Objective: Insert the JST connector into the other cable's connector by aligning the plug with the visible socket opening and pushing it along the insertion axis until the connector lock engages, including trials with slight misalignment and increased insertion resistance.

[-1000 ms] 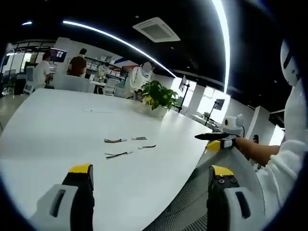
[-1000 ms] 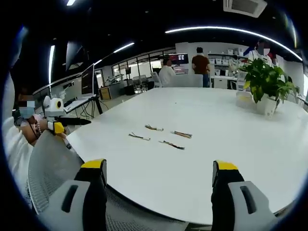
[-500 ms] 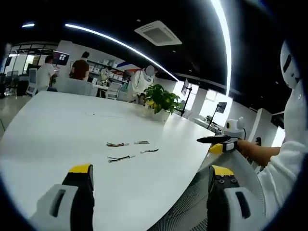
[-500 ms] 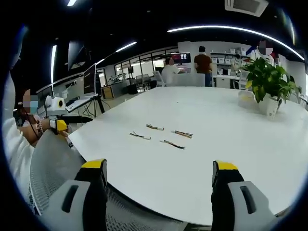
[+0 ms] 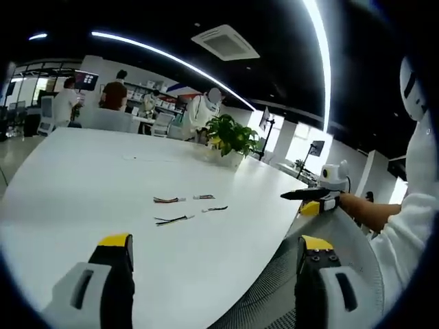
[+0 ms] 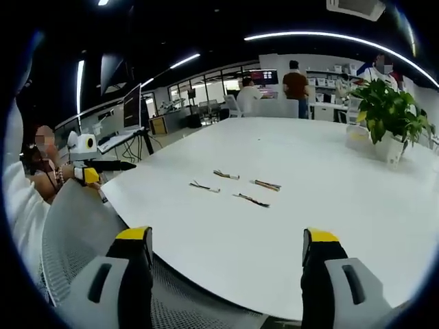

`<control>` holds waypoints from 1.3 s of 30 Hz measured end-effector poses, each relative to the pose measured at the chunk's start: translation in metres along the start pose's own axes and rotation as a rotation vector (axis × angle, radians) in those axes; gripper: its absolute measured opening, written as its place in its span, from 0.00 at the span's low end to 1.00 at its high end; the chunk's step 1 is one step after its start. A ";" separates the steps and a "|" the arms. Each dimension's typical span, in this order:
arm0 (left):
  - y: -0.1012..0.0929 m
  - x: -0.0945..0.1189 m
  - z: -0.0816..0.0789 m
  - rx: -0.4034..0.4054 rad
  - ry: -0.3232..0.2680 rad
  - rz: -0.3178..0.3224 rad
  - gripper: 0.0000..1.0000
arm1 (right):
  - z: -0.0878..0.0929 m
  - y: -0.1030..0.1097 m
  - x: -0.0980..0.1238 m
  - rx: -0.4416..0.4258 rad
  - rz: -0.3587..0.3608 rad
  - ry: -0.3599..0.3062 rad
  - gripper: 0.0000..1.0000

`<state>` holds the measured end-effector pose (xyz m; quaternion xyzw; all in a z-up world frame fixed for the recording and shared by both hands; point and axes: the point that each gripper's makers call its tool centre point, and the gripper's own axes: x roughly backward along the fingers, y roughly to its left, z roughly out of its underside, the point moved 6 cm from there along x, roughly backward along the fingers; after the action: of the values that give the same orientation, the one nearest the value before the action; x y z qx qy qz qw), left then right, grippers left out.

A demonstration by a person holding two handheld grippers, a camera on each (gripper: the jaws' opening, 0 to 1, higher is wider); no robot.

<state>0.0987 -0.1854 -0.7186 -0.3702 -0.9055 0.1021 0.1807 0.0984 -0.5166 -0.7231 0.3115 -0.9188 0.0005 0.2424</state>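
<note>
Both grippers open and empty, barely shifted; cables untouched on table, approach pending.

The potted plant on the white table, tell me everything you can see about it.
The potted plant has a bushy head of broad green leaves, some lighter yellow-green, rising from a squat white pot. It stands upright on the white table, near the far edge, well beyond the small cables lying mid-table. Nothing touches it but the tabletop. In the left gripper view it stands behind the cables too. The pot's material is too small to tell.
</note>
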 end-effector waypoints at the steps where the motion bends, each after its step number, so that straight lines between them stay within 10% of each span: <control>1: 0.000 0.000 0.000 0.003 -0.002 0.000 0.99 | 0.000 0.000 0.000 0.004 -0.005 0.006 0.89; 39: 0.005 0.003 -0.003 0.016 -0.009 -0.048 0.99 | 0.004 -0.007 -0.002 -0.038 0.017 -0.011 0.87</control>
<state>0.1013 -0.1798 -0.7171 -0.3466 -0.9140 0.1066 0.1818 0.1019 -0.5213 -0.7284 0.2990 -0.9225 -0.0165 0.2434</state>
